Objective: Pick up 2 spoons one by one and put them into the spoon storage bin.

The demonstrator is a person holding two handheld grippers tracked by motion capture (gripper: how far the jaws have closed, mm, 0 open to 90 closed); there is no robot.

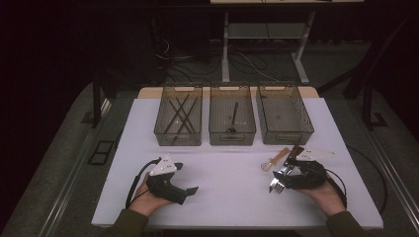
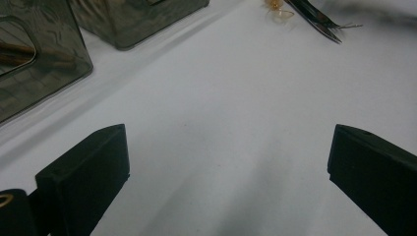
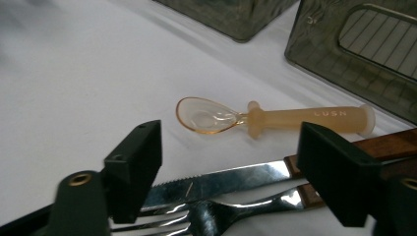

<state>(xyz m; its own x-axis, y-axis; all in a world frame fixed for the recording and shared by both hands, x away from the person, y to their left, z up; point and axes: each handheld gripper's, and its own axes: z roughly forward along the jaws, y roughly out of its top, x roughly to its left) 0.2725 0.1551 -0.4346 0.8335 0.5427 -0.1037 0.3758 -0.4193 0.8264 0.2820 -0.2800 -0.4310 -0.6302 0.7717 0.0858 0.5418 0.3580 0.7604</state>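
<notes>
The work in hand looks like sorting cutlery into the three bins at the far side of the surface [image 1: 232, 170], and the right gripper [image 3: 228, 172] is lined up for a pick. Its jaws stand apart with nothing pinched yet; they straddle the knife [image 3: 221, 183] and the fork [image 3: 236, 209], which lie side by side and touching, both with brown wooden handles running off to the right in the right gripper view. Just beyond them lies the spoon [image 3: 275, 118], apart from the knife, its clear amber bowl pointing left. The risk, as I judge it, is closing on two pieces at once: the knife and fork sit so close that jaws coming down here would likely catch both or skid one against the other. It would be better to pick one item, probably the fork nearest the gripper, bring the jaws down square across its neck or handle, and lift straight up so the knife is not dragged along. The left bin [image 1: 179, 121] already holds thin sticks and the middle bin [image 1: 232, 120] one dark utensil, while the right bin [image 1: 284, 117] looks bare, so the drop should match like with like. The left gripper [image 2: 228, 162] rests over the bare surface with its jaws wide and holding nothing, well apart from the cutlery.
</notes>
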